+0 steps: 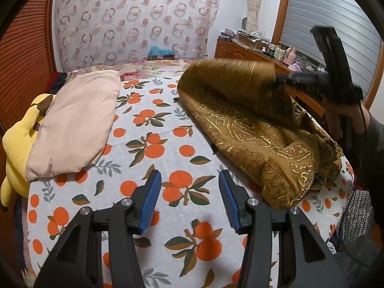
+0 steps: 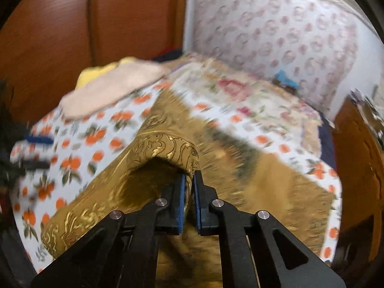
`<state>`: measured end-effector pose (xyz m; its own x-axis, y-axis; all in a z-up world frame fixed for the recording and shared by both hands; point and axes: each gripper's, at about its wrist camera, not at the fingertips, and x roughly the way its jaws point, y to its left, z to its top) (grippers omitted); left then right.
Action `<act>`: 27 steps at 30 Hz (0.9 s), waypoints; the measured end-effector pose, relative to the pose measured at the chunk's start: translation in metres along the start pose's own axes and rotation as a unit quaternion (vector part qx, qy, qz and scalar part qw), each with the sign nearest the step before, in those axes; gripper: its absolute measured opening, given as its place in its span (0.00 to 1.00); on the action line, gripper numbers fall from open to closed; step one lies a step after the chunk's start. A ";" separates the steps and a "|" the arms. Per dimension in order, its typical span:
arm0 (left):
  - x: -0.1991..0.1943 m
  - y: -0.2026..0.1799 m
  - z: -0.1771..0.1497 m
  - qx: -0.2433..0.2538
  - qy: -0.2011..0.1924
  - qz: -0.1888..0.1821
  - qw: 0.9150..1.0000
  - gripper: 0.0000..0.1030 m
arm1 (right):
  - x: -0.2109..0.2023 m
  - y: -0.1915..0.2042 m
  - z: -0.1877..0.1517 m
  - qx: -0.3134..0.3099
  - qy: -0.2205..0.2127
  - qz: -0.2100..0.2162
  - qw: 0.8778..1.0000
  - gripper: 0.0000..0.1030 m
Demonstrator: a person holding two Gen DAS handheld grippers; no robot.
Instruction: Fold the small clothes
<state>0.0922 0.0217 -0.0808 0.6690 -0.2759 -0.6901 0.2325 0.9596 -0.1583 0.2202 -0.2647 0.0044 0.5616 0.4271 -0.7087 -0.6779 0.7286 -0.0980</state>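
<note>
A brown cloth with gold paisley print (image 1: 259,129) lies on the right side of the bed. My right gripper (image 2: 189,180) is shut on a fold of this brown cloth (image 2: 165,148) and holds it lifted above the bed. In the left wrist view the right gripper (image 1: 285,79) is blurred, with the cloth stretched up to it. My left gripper (image 1: 189,180) is open and empty, low over the orange-print bedsheet (image 1: 153,144), left of the cloth.
A pink pillow (image 1: 74,124) and a yellow plush toy (image 1: 16,148) lie at the bed's left edge by a wooden wardrobe (image 1: 24,67). A cluttered wooden dresser (image 1: 252,48) stands at the right. A patterned curtain (image 1: 134,19) hangs behind the bed.
</note>
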 end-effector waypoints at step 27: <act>0.009 -0.044 0.010 0.016 -0.014 -0.025 0.999 0.47 | -0.058 -0.089 -0.093 0.135 0.034 -0.078 0.987 0.37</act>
<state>0.0950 -0.0238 -0.0730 0.6756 -0.3250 -0.6618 0.2882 0.9426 -0.1687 0.2036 -0.4043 -0.0108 0.6104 0.2676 -0.7455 -0.4285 0.9031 -0.0267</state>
